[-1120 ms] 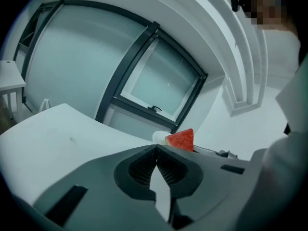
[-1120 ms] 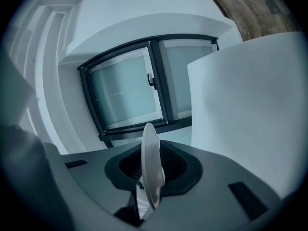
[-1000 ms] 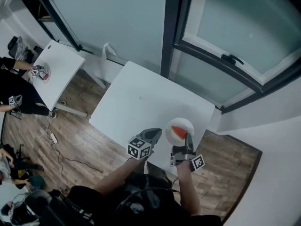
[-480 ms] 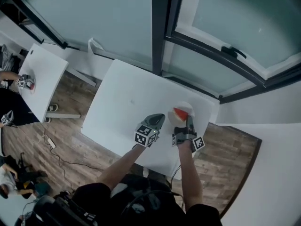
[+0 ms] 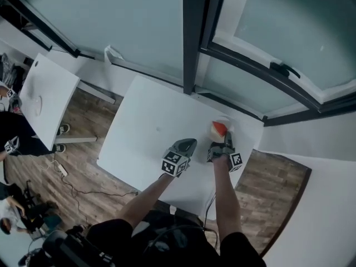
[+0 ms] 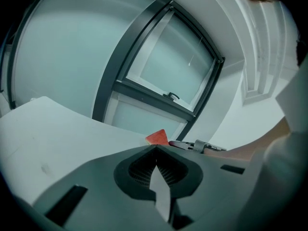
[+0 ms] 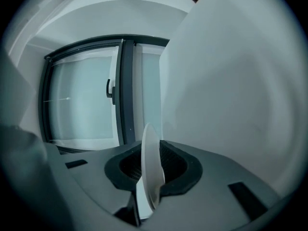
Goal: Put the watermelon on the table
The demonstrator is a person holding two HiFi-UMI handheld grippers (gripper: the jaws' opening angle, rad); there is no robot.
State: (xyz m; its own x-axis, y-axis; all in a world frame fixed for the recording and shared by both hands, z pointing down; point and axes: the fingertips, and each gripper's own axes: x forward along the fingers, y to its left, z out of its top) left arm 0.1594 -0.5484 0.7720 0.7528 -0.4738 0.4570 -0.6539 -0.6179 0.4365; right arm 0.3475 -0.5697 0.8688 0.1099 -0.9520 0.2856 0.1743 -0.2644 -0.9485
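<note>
From the head view, a smooth white counter [image 5: 144, 132] stands on a wood-plank floor [image 5: 83, 160] under a dark-framed window [image 5: 194, 32]. A second counter [image 5: 50, 93] sits well apart at left. The grey left gripper [image 5: 192, 142] is over the counter, its jaws together on nothing. Just beside it, the right gripper [image 5: 226, 138] clamps the rim of a round white plate [image 5: 223, 121] near the far right corner, and the red watermelon [image 5: 217, 130] wedge lies on that plate. The left gripper view shows ribbed pads shut, with the triangular watermelon [image 6: 157, 137] just past the tips. In the right gripper view the plate [image 7: 150, 162] shows edge-on, pinched between ribbed pads, with glass and plain wall beyond.
</note>
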